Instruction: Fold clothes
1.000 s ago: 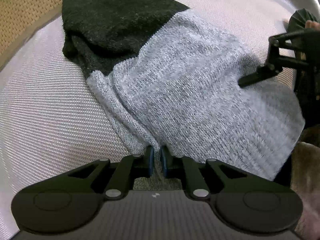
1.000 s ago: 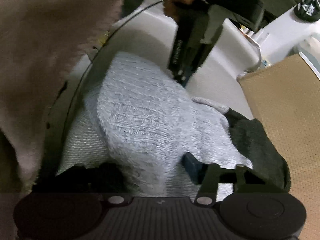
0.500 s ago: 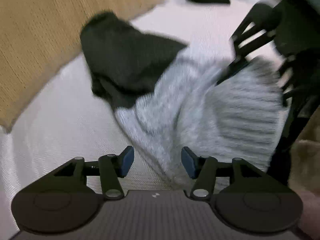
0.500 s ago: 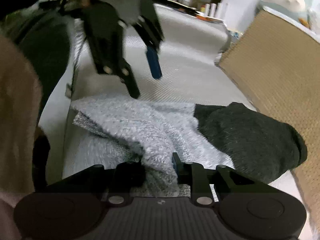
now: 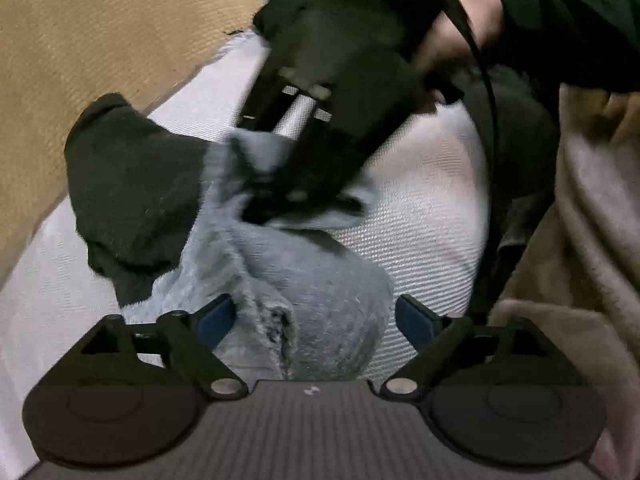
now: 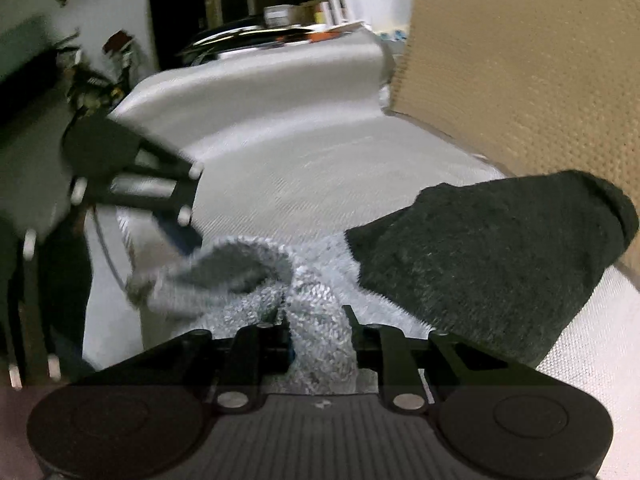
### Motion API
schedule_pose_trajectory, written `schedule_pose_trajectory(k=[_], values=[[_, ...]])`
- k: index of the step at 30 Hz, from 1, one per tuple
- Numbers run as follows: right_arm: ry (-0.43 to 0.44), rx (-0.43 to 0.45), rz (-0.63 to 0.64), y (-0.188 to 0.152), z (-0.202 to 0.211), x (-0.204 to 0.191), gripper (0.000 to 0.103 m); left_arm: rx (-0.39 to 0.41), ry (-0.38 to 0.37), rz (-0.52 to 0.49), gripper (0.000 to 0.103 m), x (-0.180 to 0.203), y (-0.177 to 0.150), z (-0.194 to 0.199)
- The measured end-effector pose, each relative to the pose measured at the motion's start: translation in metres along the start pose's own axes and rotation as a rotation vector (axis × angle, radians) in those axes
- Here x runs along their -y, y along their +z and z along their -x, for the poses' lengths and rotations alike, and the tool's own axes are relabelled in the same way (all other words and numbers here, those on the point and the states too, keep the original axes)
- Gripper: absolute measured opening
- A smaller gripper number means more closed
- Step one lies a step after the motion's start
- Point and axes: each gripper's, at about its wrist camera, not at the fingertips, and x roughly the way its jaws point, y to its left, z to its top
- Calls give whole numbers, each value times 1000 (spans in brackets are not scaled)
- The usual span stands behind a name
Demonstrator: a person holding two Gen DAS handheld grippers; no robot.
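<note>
In the left view, the left tongs (image 5: 316, 316), whose jaws have just been opening, stand wide apart over the fuzzy grey-and-black knit sock (image 5: 280, 280) on the woven white bed (image 5: 424, 216). In the right view, the right tongs (image 6: 320, 344), just closing, pinch the sock's (image 6: 320, 344) bunched grey part; bare bed (image 6: 280, 140) lies beyond.

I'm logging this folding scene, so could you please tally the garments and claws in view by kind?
Grey-and-black knit garment: 1
Beige fleecy cloth: 1
Claws: 2, the left claw open, the right claw shut on the garment's grey end
Total: 4
</note>
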Motion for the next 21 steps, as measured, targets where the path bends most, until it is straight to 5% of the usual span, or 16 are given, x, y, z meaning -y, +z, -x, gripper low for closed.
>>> schedule_pose_trajectory(k=[7,16,18,21], values=[[65,26,-221,9,-5,35,19,-33,99,-4,98,0,-9,1],[76,47,-355,11,-11,61,18,-69,273,-72,96,2,-13,-35],[78,49,-357,10,-10,65,18,-37,297,-58,71,-4,-15,-30],[114,71,-344,6,-3,69,19,44,224,99,47,-30,-20,-8]])
